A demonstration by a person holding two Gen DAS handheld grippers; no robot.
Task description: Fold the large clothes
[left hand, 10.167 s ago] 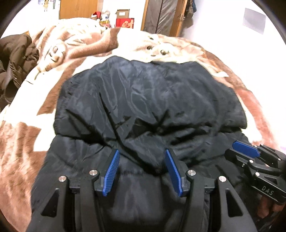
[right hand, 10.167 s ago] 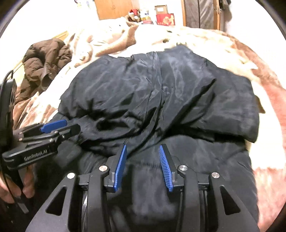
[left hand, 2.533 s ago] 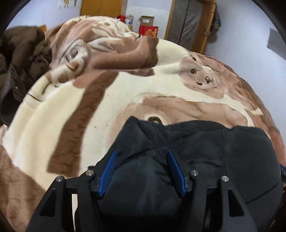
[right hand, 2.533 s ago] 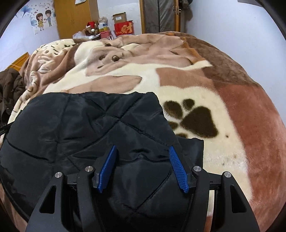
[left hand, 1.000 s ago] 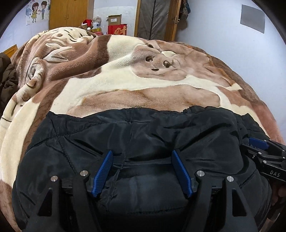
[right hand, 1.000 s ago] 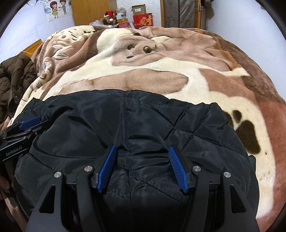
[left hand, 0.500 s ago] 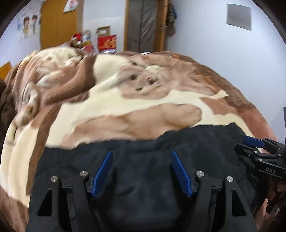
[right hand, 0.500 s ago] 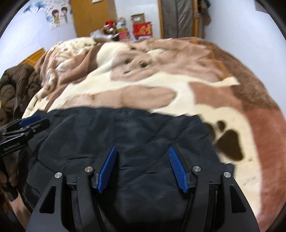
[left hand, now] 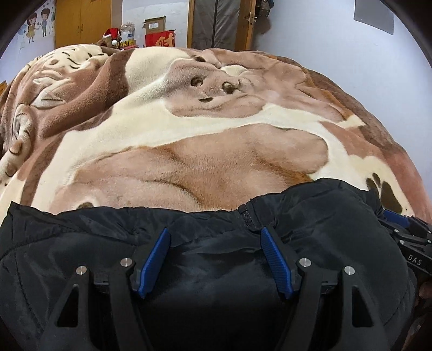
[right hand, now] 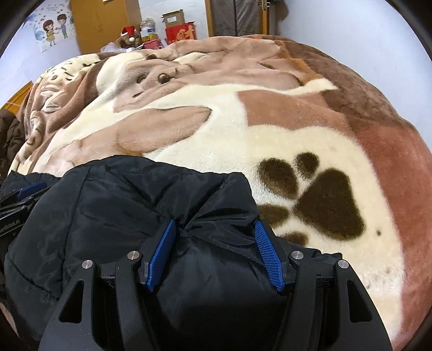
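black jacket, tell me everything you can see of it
The jacket is black, puffy and quilted, its shell slightly shiny like nylon, with a zipper showing at its far edge. It lies bunched on the near part of the blanket. Both grippers, left and right, are open, and its fabric bulges up between their blue fingers.

This is looking like a bedroom in a home. A wide bed is taking up most of the view, and a plush blanket [left hand: 205, 129] in brown and cream — printed with a dog's face and a dark paw print [right hand: 321, 199] — is covering it. Wooden wardrobe doors [left hand: 81, 23] are standing at the far wall, with a cartoon couple sticker [right hand: 55, 25] showing on the pale wall beside them. Cardboard boxes [left hand: 155, 24], a red box [right hand: 180, 33] and a plush toy in a Santa hat [left hand: 111, 35] are sitting behind the bed — household clutter.
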